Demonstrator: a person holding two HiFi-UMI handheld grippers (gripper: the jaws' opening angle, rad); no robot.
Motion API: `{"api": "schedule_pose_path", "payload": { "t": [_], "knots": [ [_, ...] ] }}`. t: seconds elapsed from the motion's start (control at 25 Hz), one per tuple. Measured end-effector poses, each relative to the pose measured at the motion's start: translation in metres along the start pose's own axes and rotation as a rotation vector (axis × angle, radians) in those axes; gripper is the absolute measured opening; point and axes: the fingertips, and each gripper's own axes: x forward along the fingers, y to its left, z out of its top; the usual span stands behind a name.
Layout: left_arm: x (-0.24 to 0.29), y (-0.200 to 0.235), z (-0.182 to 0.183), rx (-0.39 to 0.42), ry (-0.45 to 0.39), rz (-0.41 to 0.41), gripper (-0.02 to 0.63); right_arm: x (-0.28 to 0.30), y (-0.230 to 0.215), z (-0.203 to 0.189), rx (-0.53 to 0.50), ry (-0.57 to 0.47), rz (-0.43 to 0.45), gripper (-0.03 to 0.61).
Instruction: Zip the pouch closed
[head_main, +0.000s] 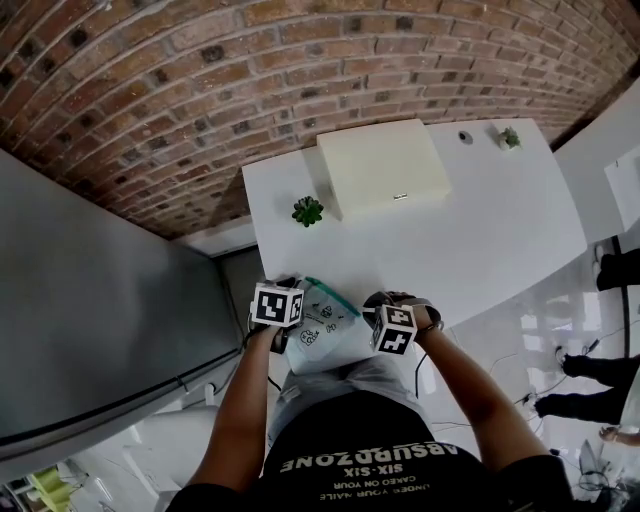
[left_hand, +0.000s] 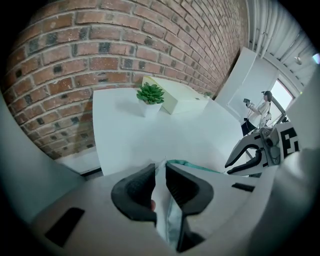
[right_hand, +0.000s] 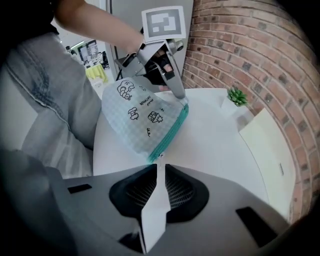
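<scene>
A pale checked pouch (head_main: 325, 335) with cartoon prints and a teal zip hangs over the near edge of the white table (head_main: 500, 235). My left gripper (head_main: 283, 330) is shut on its upper corner. In the left gripper view the fabric (left_hand: 160, 187) runs between the pads, with the zip (left_hand: 192, 166) leading off to the right. From the right gripper view the pouch (right_hand: 142, 120) droops from the left gripper (right_hand: 172, 86), and its zip (right_hand: 172, 132) slants down to an end just ahead of my right gripper (right_hand: 159, 170). The right jaws stand slightly apart and press on nothing.
A small potted plant (head_main: 308, 210) and a flat cream box (head_main: 383, 165) sit farther back on the table. A second small plant (head_main: 510, 137) is at the far corner. A brick wall lies behind. A grey panel (head_main: 90, 310) stands to the left, and people (head_main: 590, 370) stand on the right.
</scene>
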Motion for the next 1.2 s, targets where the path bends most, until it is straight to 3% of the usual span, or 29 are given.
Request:
{"api": "schedule_pose_path", "payload": {
  "t": [0.24, 0.56, 0.92, 1.2],
  "knots": [
    [-0.017, -0.005, 0.007, -0.071, -0.071, 0.014, 0.049, -0.017, -0.008, 0.002, 0.148, -0.092, -0.028, 0.044],
    [-0.046, -0.024, 0.021, -0.09, -0.163, 0.052, 0.049, -0.053, -0.019, 0.017, 0.375, -0.292, -0.03, 0.044],
    [-0.091, -0.055, 0.027, -0.125, -0.289, 0.107, 0.049, -0.097, -0.017, 0.05, 0.43, -0.473, -0.057, 0.041],
    [-0.115, -0.081, 0.037, -0.119, -0.389, 0.142, 0.035, -0.116, -0.024, 0.064, 0.477, -0.542, -0.109, 0.002]
  ]
}}
